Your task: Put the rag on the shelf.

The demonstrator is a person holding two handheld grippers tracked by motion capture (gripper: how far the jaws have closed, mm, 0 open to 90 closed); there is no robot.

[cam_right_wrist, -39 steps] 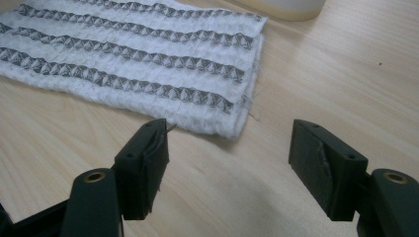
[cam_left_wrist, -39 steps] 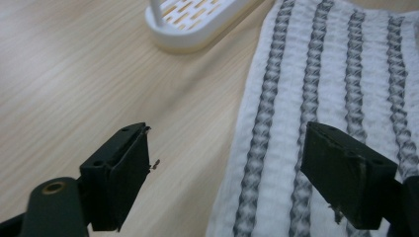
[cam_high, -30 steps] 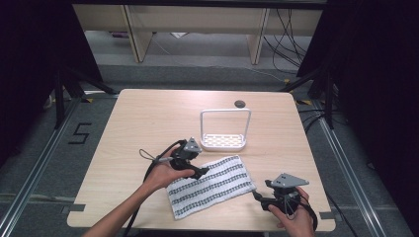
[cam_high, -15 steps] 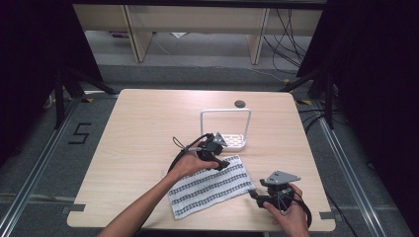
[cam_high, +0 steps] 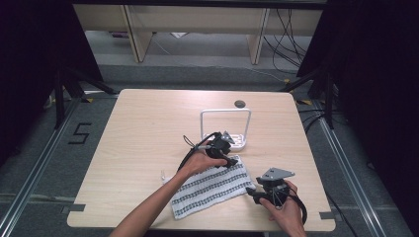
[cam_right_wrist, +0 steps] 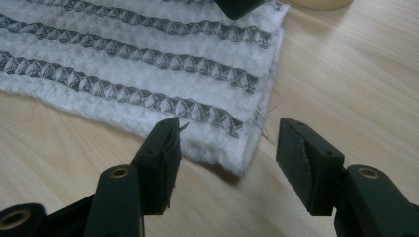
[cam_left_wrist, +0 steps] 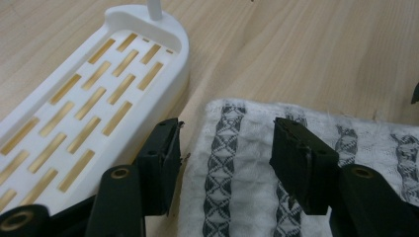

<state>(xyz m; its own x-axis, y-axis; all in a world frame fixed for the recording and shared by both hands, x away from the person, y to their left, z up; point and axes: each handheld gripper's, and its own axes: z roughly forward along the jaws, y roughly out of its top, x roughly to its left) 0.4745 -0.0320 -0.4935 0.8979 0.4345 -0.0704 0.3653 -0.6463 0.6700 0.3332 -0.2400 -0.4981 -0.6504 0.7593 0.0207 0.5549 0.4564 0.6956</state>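
Having crossed the striped cloth (cam_high: 213, 187) since a second ago, left tongs (cam_left_wrist: 225, 148) gape over its far corner beside white rack (cam_high: 225, 126); right tongs (cam_right_wrist: 227, 148) gape at near corner. Two-corner pickup looks imminent.

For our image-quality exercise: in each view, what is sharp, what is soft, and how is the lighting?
High view: table evenly lit, surroundings dark, striped cloth slightly soft. Left gripper view: cloth weave crisp, white slotted rack bright, no harsh glare. Right gripper view: cloth corner sharp, casting a faint shadow.
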